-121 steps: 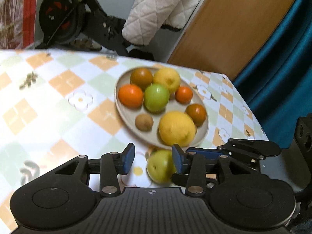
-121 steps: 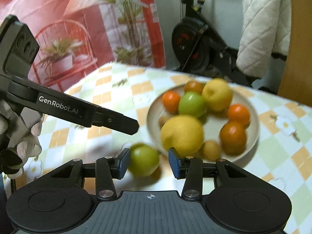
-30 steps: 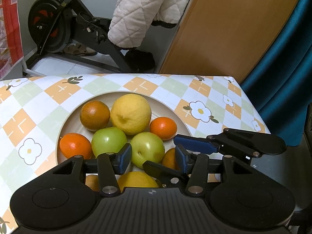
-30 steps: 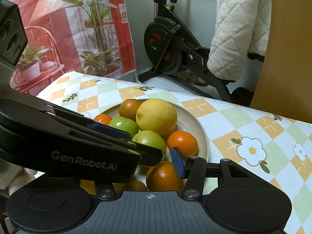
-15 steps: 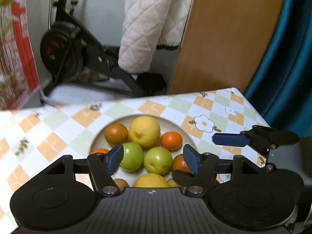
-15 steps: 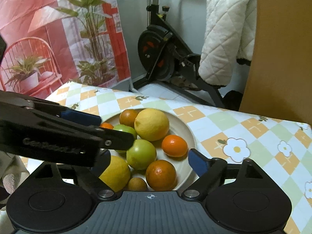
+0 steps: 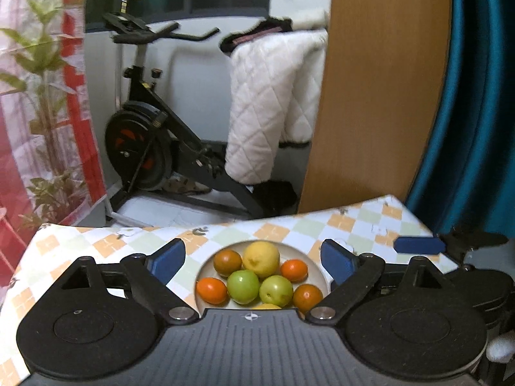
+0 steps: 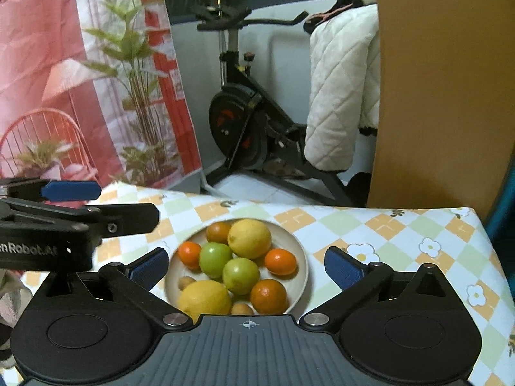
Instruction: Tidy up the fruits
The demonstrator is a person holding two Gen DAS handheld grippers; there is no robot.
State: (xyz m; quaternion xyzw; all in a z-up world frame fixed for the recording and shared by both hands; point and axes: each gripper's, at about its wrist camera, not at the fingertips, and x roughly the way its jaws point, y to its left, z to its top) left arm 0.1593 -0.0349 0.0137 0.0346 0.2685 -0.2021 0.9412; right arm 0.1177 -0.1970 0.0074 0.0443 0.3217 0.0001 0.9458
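Note:
A beige plate (image 8: pixel 301 268) on the checkered tablecloth holds two green apples (image 8: pixel 241 275), two yellow lemons (image 8: pixel 249 238), several oranges (image 8: pixel 280 261) and two small brown kiwis (image 8: pixel 186 282). The plate also shows in the left wrist view (image 7: pixel 317 265), with a green apple (image 7: pixel 243 287) and a lemon (image 7: pixel 260 258). My left gripper (image 7: pixel 254 259) is open and empty, raised above and behind the plate. My right gripper (image 8: pixel 246 268) is open and empty, also raised over the plate's near side. The left gripper shows at the left of the right wrist view (image 8: pixel 96 207).
The table (image 8: pixel 402 228) carries a checkered flower-print cloth. Behind it stand an exercise bike (image 8: pixel 244 128) with a white quilted cover (image 8: pixel 341 96), a wooden panel (image 8: pixel 441 96) and a red plant-print curtain (image 8: pixel 80 80). A teal curtain (image 7: pixel 479 96) hangs at the right.
Both grippers have opened wider and pulled back and up from the plate. The green apple that was carried earlier now lies among the fruit on the plate.

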